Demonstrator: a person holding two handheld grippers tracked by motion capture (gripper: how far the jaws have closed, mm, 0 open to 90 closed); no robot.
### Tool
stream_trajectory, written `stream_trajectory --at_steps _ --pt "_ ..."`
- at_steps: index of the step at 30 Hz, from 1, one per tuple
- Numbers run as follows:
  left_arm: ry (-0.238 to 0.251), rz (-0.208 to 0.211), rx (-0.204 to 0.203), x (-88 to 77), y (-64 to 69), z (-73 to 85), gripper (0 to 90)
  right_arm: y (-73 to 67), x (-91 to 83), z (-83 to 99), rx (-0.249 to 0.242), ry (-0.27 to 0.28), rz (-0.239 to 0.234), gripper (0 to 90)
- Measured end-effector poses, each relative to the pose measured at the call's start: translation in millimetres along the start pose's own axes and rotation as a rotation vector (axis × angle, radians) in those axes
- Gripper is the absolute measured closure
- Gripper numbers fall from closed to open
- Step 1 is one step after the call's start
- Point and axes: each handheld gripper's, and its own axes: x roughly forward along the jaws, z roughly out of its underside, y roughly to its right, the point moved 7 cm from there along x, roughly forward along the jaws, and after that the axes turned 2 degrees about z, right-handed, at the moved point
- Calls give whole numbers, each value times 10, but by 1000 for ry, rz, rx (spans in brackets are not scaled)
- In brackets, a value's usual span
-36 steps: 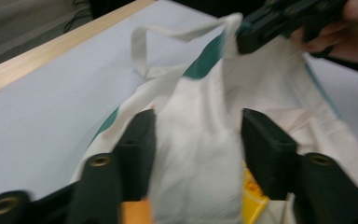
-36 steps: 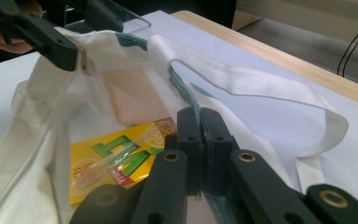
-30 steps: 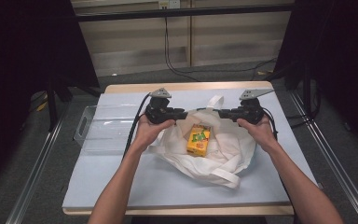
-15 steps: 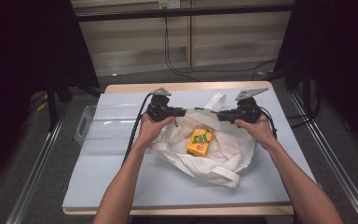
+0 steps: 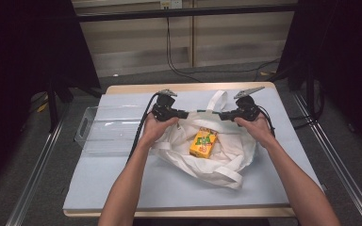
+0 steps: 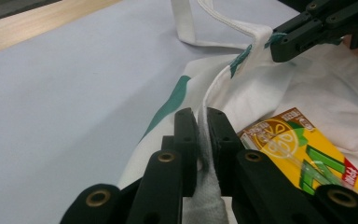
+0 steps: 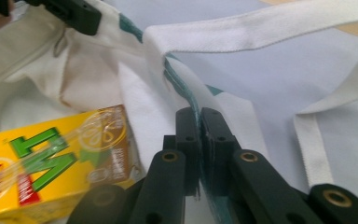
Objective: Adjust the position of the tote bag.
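On the pale blue table (image 5: 122,174), I have both grippers, left (image 5: 185,114) and right (image 5: 222,116), clamped on the white cloth bag's rim (image 5: 202,112), spreading it over the yellow drink carton (image 5: 203,143)

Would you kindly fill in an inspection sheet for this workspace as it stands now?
Surface: pale blue mat on a wooden table.
Job's things: white bag lying open; yellow carton on it.
Clutter: clear tray at left, nothing seen in it.
Tongs: left tongs and right tongs each shut on the bag's rim.
Cables: left tongs' cable trails over the tray; wall cables behind.
Surroundings: dark curtains both sides.
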Motion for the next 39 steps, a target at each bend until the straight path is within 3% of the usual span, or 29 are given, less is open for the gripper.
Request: stream_trajectory --at_steps 3,6,11,14,21,24,30,34,39 --pt "-27 -12 13 49 -6 11 843 29 56 8 12 -24 20 852" --pt "-10 -2 0 38 8 -2 840 60 80 22 39 -29 16 852" --pt "-6 15 33 -47 89 -15 789 72 76 24 48 -28 4 859" --pt "13 2 42 -121 108 -19 739 92 74 25 49 -21 3 860" --pt "51 -29 16 -326 91 33 559 102 96 36 46 -29 8 855" --pt "96 -17 26 -434 160 52 554 107 93 31 48 -24 10 841" --pt "123 -6 83 -617 345 158 622 78 59 8 31 -9 18 740" --pt "141 11 99 -723 447 215 657 59 32 -10 12 -2 11 707" --pt "147 24 117 -803 586 311 619 23 0 -36 -5 2 7 674"
